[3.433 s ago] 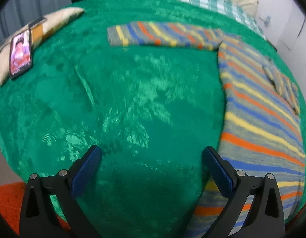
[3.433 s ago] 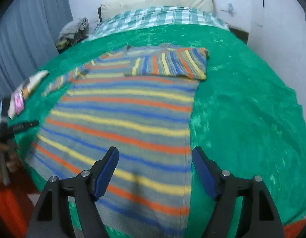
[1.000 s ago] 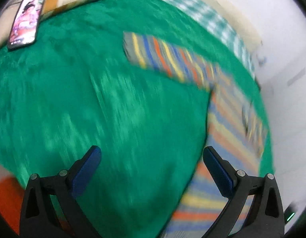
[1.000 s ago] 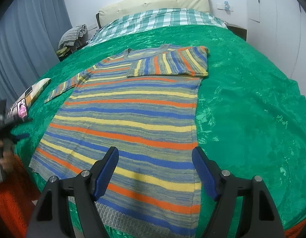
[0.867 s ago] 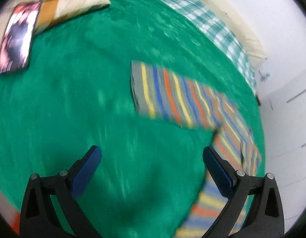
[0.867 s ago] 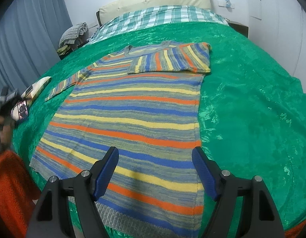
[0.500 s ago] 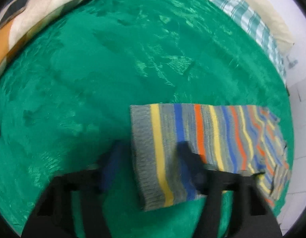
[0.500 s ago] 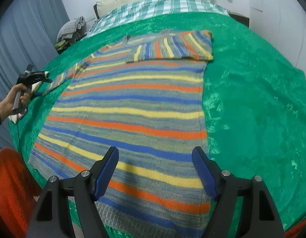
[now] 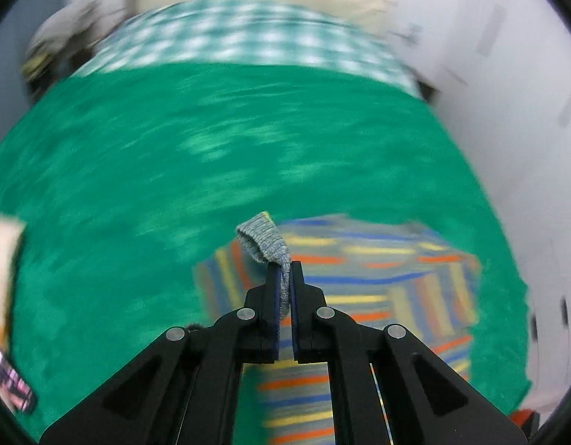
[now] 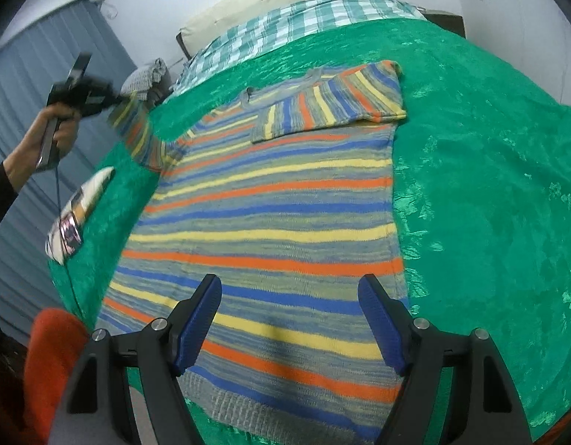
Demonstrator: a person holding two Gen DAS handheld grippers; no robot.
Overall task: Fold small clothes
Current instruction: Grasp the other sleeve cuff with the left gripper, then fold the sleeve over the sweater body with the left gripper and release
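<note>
With the left gripper [image 9: 284, 278] clamped on the sleeve cuff [image 9: 263, 239] of the striped sweater [image 10: 270, 222] spread on the bed [image 10: 489, 185], carry it, blurred here, across the chest, right gripper [image 10: 289, 319] apart.

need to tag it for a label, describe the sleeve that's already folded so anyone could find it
On the green bedspread lies a striped sweater. The folded sleeve lies flat across its chest below the collar, stripes running upright, unlike the other sleeve, lifted by the left gripper.
</note>
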